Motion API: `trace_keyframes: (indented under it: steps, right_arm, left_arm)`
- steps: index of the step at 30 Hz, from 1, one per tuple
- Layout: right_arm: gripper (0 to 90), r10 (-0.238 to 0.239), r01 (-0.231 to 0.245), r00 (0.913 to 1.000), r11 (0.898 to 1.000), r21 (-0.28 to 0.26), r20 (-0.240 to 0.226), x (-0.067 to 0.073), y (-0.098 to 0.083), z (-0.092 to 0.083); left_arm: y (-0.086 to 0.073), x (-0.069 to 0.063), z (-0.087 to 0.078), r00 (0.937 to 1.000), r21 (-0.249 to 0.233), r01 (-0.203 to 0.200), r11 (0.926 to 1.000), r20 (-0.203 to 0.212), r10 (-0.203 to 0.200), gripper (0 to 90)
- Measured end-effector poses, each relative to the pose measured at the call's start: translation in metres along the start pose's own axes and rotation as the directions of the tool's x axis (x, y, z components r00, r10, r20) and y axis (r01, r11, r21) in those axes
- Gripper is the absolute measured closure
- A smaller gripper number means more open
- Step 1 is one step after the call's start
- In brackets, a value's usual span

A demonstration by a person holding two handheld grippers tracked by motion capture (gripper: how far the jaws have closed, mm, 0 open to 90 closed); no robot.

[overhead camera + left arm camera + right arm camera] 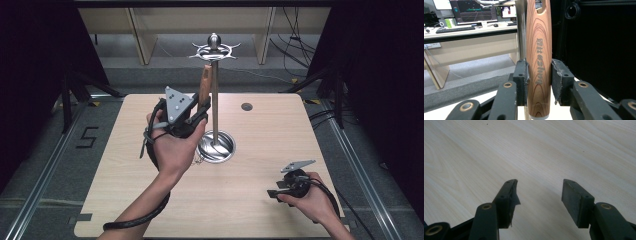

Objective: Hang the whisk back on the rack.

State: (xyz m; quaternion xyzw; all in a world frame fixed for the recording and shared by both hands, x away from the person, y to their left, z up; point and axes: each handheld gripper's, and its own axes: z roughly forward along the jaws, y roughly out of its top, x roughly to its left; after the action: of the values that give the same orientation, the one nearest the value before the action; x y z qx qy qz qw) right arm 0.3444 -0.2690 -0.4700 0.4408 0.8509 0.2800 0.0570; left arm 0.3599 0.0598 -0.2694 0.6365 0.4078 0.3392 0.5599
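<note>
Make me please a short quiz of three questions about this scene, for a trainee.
1. True or false: the right gripper is open over the bare table.
2. What does the left gripper clamp? A) wooden handle B) the stand's pole C) a cable
3. What stands at the table's middle?

Key: 1 true. 2 A. 3 A metal stand with a round base and hooks on top.

— See the left black two-jaw gripper [200,114]? A grey three-cornered plate with small holes sits on top, and a black cable trails off it.

— The right black gripper [272,192] carries the same plate. Brass-coloured pivot rivets, dark worn pads [572,198]. Bare forearms, no sleeves.
</note>
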Motion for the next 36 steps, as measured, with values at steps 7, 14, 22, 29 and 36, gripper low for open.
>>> trace_keyframes:
  steps: [7,14,22,29,36]
  right_arm:
    - [46.5,0.015,-0.015,0.9999,1.000,0.008,-0.007,0.001,0.000,0.000]
    - [46.5,0.013,-0.013,0.9999,1.000,0.010,-0.009,0.000,0.000,0.000]
    - [46.6,0.015,-0.015,0.9998,1.000,0.013,-0.011,0.001,0.000,0.000]
    - [46.6,0.014,-0.014,0.9998,1.000,0.011,-0.012,0.000,0.000,0.001]
    - [46.6,0.016,-0.016,0.9998,1.000,0.011,-0.013,0.001,0.000,0.001]
  left_arm:
    - [0.003,0.000,0.001,0.9997,-0.008,-0.023,0.9997,-0.008,0.023,67.4]
    - [0.005,-0.001,0.004,0.9999,-0.003,-0.008,1.0000,-0.012,0.008,67.4]
    - [0.007,0.000,0.007,0.9994,-0.004,-0.028,0.9996,-0.019,0.028,67.3]
    - [0.008,0.000,0.011,0.9992,0.001,-0.031,0.9995,-0.025,0.031,67.3]
    - [0.009,0.000,0.015,0.9990,0.003,-0.031,0.9995,-0.031,0.031,67.3]
